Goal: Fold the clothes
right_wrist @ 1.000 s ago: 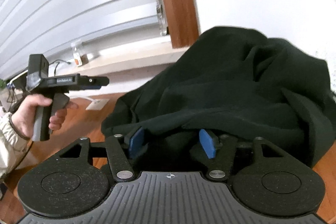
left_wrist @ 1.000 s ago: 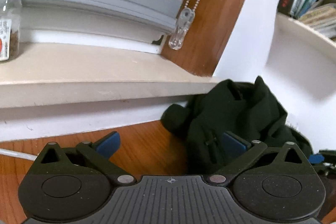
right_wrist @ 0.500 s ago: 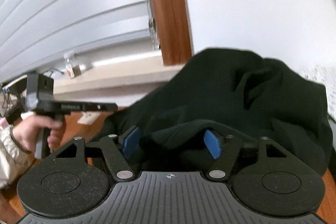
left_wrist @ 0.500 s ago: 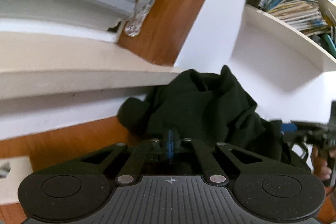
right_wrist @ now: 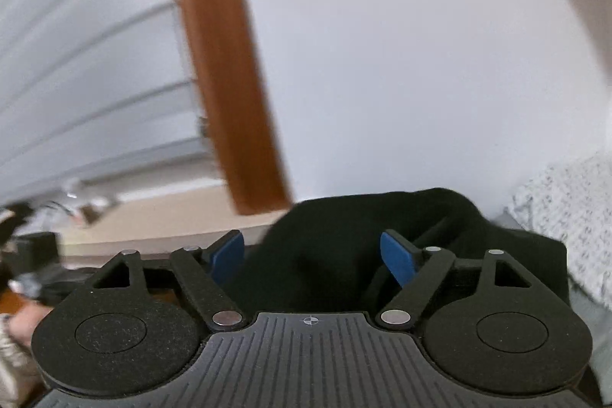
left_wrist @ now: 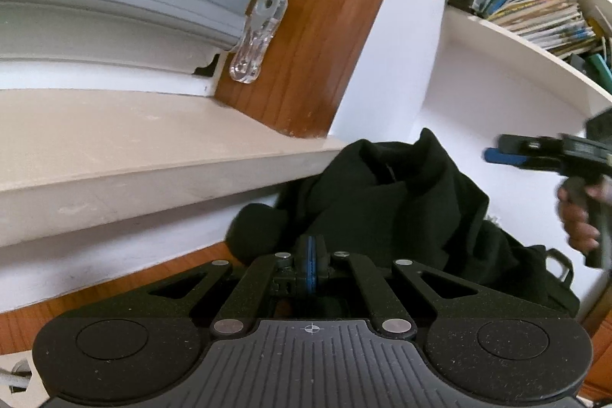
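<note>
Black garment (left_wrist: 390,209) lay crumpled on the wooden floor (left_wrist: 95,297), against the wall just below the window sill (left_wrist: 160,155). Left gripper (left_wrist: 310,260) had its blue pads pressed together at the heap's near edge; whether cloth was pinched between them could not be told. Right gripper (right_wrist: 311,255) had just been opening, its jaws wide with fabric between them unpressed. A pull might lift only a loose fold, tangling it further. No long axis or heading was readable.
</note>
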### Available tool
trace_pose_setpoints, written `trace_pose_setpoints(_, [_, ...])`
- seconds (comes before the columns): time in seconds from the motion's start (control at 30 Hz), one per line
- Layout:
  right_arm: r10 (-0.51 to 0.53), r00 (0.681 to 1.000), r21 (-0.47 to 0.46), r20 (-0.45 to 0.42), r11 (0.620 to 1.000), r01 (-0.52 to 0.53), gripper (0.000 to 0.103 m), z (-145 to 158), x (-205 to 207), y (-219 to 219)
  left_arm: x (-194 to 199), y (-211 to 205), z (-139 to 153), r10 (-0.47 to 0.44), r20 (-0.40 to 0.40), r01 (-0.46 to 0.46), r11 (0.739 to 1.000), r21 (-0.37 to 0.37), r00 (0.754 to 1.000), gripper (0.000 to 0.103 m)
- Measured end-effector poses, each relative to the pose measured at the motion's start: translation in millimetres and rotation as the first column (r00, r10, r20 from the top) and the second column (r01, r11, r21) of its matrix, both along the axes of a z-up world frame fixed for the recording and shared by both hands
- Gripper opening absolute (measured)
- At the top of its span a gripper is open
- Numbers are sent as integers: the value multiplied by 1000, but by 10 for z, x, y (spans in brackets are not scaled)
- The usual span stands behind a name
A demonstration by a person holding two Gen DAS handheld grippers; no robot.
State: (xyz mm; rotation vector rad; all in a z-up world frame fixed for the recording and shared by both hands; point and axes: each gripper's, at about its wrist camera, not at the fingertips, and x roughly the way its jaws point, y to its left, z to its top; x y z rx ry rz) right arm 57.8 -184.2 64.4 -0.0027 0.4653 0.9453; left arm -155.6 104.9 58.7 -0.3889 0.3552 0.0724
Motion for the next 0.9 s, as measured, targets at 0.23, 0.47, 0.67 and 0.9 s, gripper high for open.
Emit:
trace_pose_setpoints(0.23, [-62,995,-108,72,992,70,82,-24,373,544,23,-5,-58,-8,-32,9,1000,30,999,0])
trace_pose_setpoints(0.47, [-96,988,-230,122,965,123,85,-182,639,906,70,-69,-100,-16,-59,20,998,61,998,0])
trace_pose_setpoints(0.67, [-66,996,-433,57,897,84,51,-647,704,890,71,-71,-107,-23,-62,27,998,63,998,0])
trace_pose_setpoints(0.9, [-32,999,-478,-38,878,10,44,-1016,468,583,74,-114,-99,-25,-63,30,997,75,998,0])
